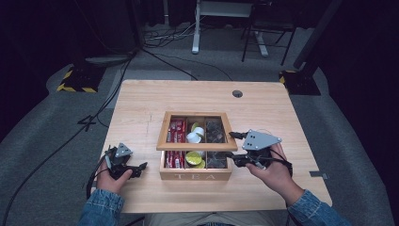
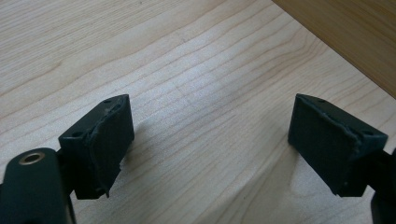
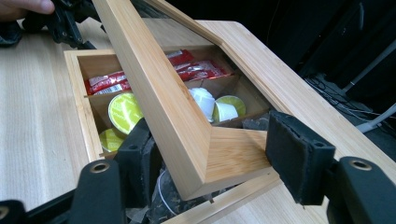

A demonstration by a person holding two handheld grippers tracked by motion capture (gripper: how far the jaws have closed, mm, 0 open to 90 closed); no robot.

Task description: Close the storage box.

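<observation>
High view: the tea box [image 1: 195, 176] stands at the middle of the counter [image 1: 141, 103], near my edge, its framed lid [image 1: 196, 147] partly raised, somewhere between open and shut. My right hand-held gripper [image 1: 237, 148] sits at the box's right side, at the lid's corner. My left hand-held gripper [image 1: 141, 167] rests on the counter just left of the box, apart from it.

Right gripper view: the lid's corner [image 3: 219, 158] lies between my two jaws. The right pad [image 3: 296, 158] stands off the wood with a gap showing; the left pad [image 3: 140, 163] is just beside or behind the frame, and I cannot tell whether it touches. I read the jaws as released around the lid, not clamped. Beneath the lid the compartments hold red sachets [image 3: 196, 70], green-topped pods [image 3: 125, 111], white cups [image 3: 205, 100] and dark packets [image 3: 163, 205].

Left gripper view: my jaws are spread wide over bare wood, nothing between them; a box wall [image 2: 355, 37] crosses the upper right corner.

Step in hand, as I judge it: handling the lid, at the point of letting go or taking hold of its corner. The next move calls for a firm pinch on the frame before swinging it, or a clean withdrawal that does not snag the corner; my left could steady the box.
</observation>
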